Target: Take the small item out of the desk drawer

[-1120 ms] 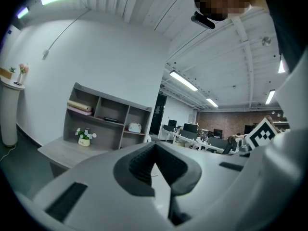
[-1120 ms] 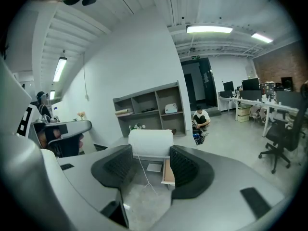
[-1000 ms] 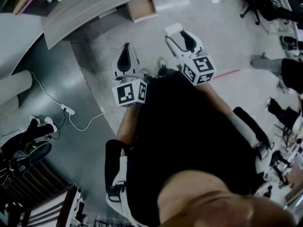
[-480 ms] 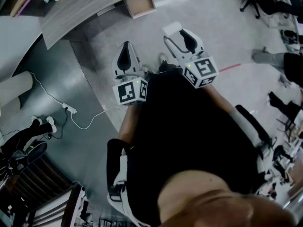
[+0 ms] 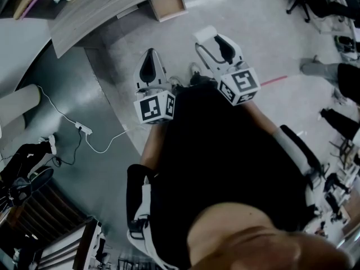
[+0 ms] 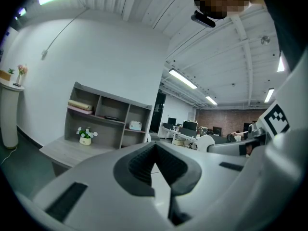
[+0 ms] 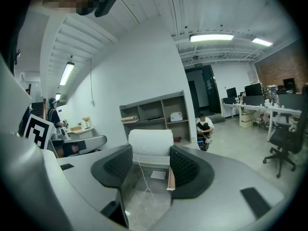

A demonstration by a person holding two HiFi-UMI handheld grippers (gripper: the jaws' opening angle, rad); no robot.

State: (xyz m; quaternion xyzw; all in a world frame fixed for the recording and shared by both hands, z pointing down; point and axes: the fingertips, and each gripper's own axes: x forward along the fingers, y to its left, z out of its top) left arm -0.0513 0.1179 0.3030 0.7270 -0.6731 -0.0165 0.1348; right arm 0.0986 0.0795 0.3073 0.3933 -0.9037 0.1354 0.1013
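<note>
The right gripper (image 7: 151, 163) is clamped on the small item (image 7: 150, 141), with its dark ribbed pads (image 7: 183, 166) pressed to the item's two sides. The item is white and soft-looking, a rounded block or roll with a smooth top. A thin thread hangs below it between the jaws. The left gripper (image 6: 155, 162) has its jaws brought together with nothing between them.

In the head view the item (image 5: 206, 34) is only a small pale shape at the tip of the right gripper (image 5: 212, 43). It is held up over the pale floor, well apart from the desk drawer (image 5: 167, 4). The drawer stands pulled out under the edge of the grey wood-grain desk (image 5: 107, 7), and its inside is a light brown. The left gripper (image 5: 149, 66) sits beside the right one, a little nearer the person's body.

The head view alone shows the white cable and power strip (image 5: 83, 130) on the darker floor. The right gripper view alone shows the thread, a person crouched (image 7: 204, 126) by the open shelf unit (image 7: 154, 112), and an office chair (image 7: 284, 143). The left gripper view shows a small pot of flowers (image 6: 85, 134) on the desk, below that shelf unit (image 6: 106, 117).
</note>
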